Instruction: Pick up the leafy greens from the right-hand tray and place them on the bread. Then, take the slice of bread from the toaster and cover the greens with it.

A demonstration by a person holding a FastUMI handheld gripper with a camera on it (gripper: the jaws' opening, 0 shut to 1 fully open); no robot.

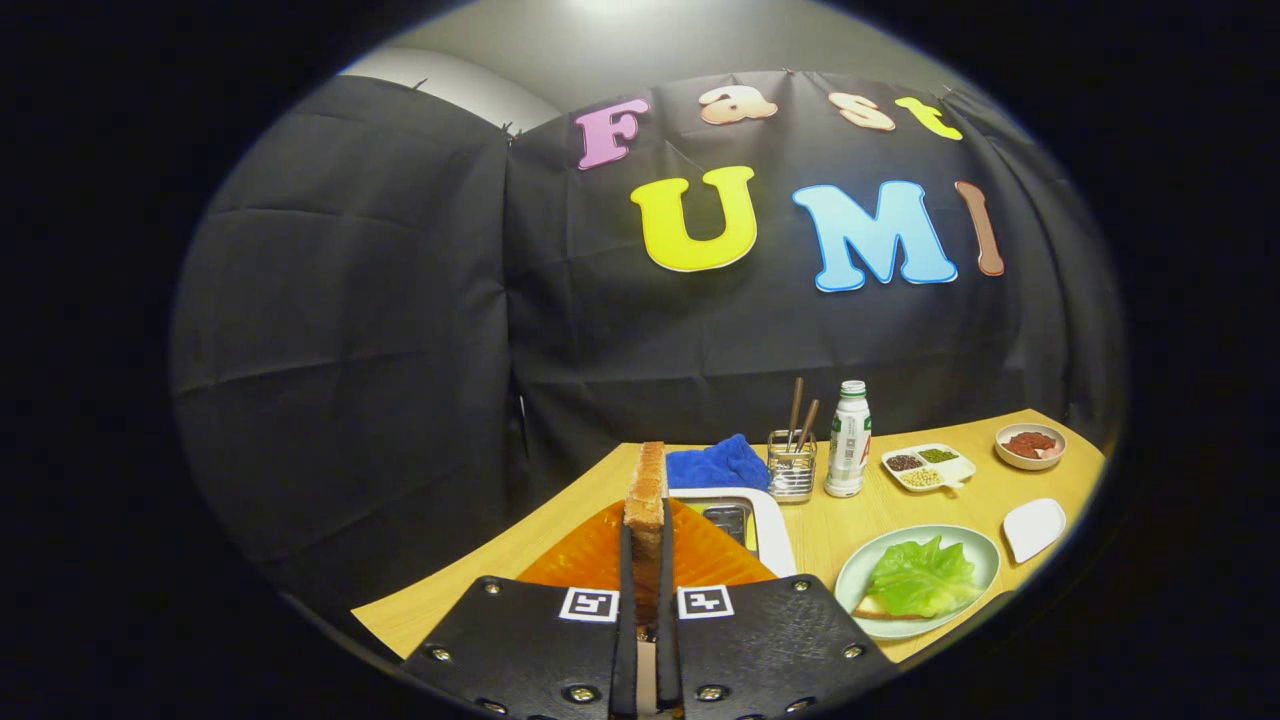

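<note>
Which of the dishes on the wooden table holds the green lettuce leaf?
The round pale-green plate, right of the tool shut on the toast slice. The white divided tray holds seeds, the small round bowl something red, and the small white dish nothing.

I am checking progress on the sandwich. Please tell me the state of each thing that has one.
Gripper: shut on the bread slice.
Bread slice: held upright on edge between the fingers.
Lettuce: lying on the bread on the plate.
Plate: holds bread and lettuce.
Bottle: upright, cap on.
</note>
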